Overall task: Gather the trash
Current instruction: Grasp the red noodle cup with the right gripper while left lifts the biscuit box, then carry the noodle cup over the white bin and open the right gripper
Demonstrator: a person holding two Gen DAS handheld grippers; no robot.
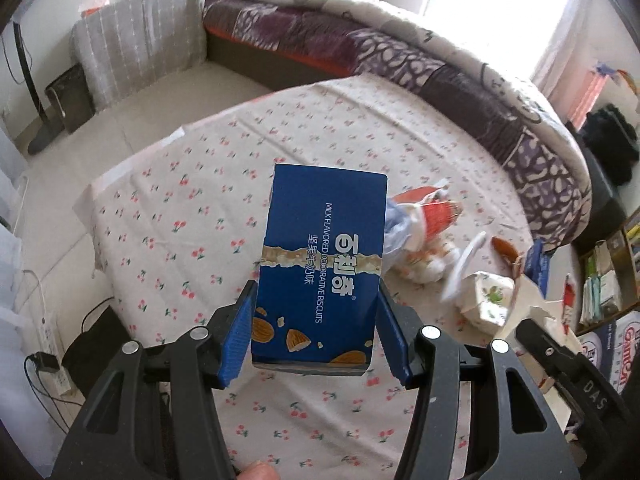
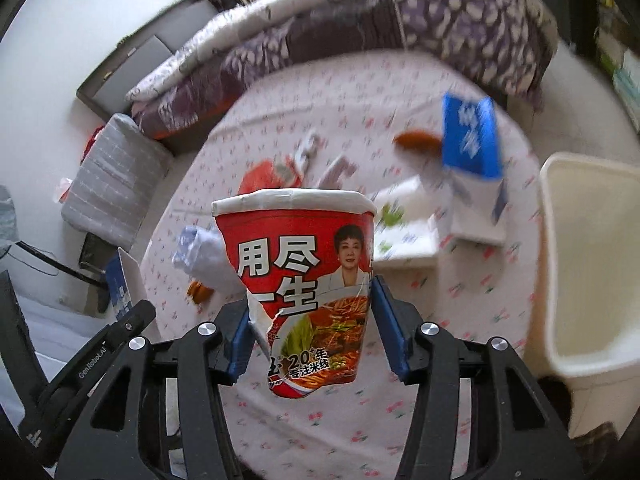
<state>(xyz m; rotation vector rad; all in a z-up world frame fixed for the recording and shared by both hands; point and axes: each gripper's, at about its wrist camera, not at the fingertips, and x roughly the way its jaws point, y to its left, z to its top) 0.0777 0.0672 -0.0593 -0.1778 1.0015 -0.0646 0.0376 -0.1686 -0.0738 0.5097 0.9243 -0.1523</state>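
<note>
My left gripper point(image 1: 316, 320) is shut on a blue biscuit box point(image 1: 320, 264) and holds it above the round table with the cherry-print cloth point(image 1: 192, 240). My right gripper point(image 2: 310, 320) is shut on a torn red instant-noodle cup point(image 2: 304, 280), held upright above the same table point(image 2: 480, 300). Other trash lies on the table: a red wrapper point(image 1: 436, 208), a crumpled white and blue bag point(image 1: 400, 232), a small white carton point(image 1: 486, 300) and a brown scrap point(image 1: 505, 249). In the right wrist view a blue and white box point(image 2: 470, 140) stands at the far right.
A cream plastic bin point(image 2: 580, 264) stands at the right of the table in the right wrist view. A bed with a purple patterned quilt point(image 1: 400, 60) runs behind the table. A grey cushion point(image 1: 140, 40) and cables point(image 1: 44, 360) are on the floor at left.
</note>
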